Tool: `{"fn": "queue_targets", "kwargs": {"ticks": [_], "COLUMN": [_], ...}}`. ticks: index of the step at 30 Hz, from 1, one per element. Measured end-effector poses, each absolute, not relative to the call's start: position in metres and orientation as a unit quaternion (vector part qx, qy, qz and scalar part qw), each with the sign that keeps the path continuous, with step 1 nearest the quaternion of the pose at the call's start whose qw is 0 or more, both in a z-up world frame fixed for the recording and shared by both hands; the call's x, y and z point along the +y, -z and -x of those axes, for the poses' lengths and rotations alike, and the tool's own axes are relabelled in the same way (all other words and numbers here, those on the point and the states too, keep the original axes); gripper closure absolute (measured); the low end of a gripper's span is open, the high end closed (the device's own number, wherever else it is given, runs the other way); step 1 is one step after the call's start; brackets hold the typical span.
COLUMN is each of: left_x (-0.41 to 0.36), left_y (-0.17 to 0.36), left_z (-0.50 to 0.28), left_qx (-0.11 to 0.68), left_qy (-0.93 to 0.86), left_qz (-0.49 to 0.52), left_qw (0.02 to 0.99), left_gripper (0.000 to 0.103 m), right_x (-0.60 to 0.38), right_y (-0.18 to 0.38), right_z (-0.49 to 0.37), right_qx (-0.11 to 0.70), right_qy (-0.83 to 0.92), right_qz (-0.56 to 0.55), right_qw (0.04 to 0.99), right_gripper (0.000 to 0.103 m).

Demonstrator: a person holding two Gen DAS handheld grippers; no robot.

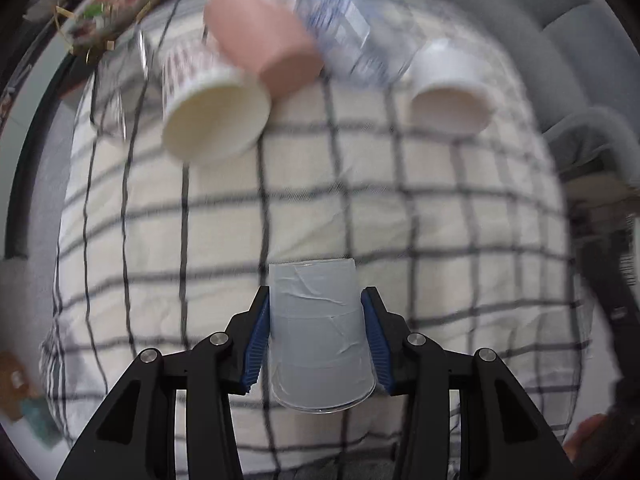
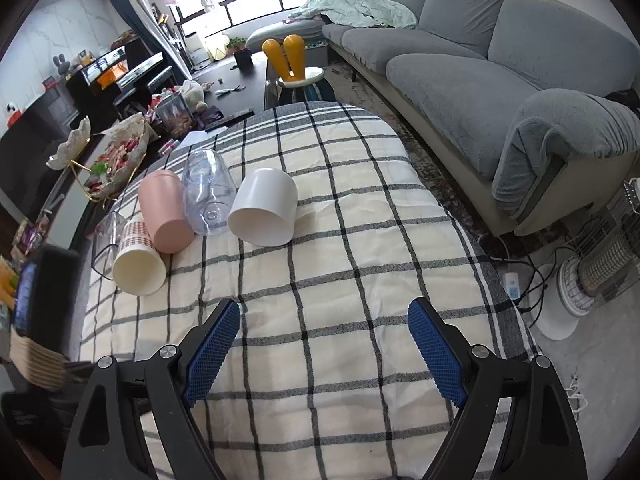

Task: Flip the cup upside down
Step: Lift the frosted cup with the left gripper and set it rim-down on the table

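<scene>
My left gripper (image 1: pixel 316 300) is shut on a grey tape-wrapped plastic cup (image 1: pixel 318 332), held above the checked cloth with its base pointing away and its rim toward the camera. The left wrist view is motion-blurred. My right gripper (image 2: pixel 324 316) is open and empty above the near part of the checked cloth (image 2: pixel 340 280). Several cups lie on their sides at the far left of the table: a white cup (image 2: pixel 264 210), a clear cup (image 2: pixel 208 196), a pink cup (image 2: pixel 166 210) and a patterned paper cup (image 2: pixel 138 260). They also show in the left wrist view, the white cup (image 1: pixel 450 94) among them.
A clear glass container (image 2: pixel 104 240) sits left of the paper cup at the cloth's edge. A snack tray (image 2: pixel 116 156) stands beyond the table's left side. A grey sofa (image 2: pixel 480 80) runs along the right, with a heater (image 2: pixel 592 276) and cables on the floor.
</scene>
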State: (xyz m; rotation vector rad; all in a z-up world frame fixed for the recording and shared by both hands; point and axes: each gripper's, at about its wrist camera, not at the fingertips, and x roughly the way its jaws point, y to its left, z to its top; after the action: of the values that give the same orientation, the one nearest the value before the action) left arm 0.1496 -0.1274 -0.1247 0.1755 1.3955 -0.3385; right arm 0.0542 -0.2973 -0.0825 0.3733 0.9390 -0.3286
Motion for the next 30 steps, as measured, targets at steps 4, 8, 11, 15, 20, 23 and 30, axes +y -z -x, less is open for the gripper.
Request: {"fn": "queue_targets", "kwargs": {"ticks": [4, 8, 11, 15, 20, 23, 30], "left_x": [-0.128, -0.122, -0.112, -0.107, -0.105, -0.104, -0.102], "left_y": [0.096, 0.082, 0.082, 0.102, 0.13, 0.141, 0.145], "left_z": [-0.143, -0.132, -0.127, -0.125, -0.138, -0.139, -0.131], "left_qx": [0.535, 0.424, 0.338, 0.292, 0.331, 0.355, 0.369], "left_qy": [0.168, 0.18, 0.187, 0.174, 0.158, 0.157, 0.147], "left_qz": [-0.095, -0.093, -0.081, -0.073, -0.053, -0.051, -0.055], "left_qw": [0.822, 0.883, 0.919, 0.938, 0.929, 0.92, 0.916], "left_gripper": [0.059, 0.059, 0.059, 0.059, 0.058, 0.058, 0.057], "right_x": [-0.296, -0.295, -0.291, -0.279, -0.269, -0.268, -0.271], "right_y": [0.076, 0.073, 0.075, 0.083, 0.087, 0.086, 0.083], "right_z": [-0.049, -0.042, -0.041, -0.039, -0.037, -0.035, -0.031], "right_qx": [0.436, 0.427, 0.426, 0.433, 0.445, 0.445, 0.449], "right_qy": [0.165, 0.176, 0.18, 0.177, 0.171, 0.172, 0.173], "right_qz": [-0.171, -0.165, -0.157, -0.138, -0.123, -0.12, -0.127], "right_qw": [0.868, 0.872, 0.873, 0.873, 0.871, 0.87, 0.868], "right_gripper": [0.017, 0.017, 0.017, 0.017, 0.017, 0.017, 0.017]}}
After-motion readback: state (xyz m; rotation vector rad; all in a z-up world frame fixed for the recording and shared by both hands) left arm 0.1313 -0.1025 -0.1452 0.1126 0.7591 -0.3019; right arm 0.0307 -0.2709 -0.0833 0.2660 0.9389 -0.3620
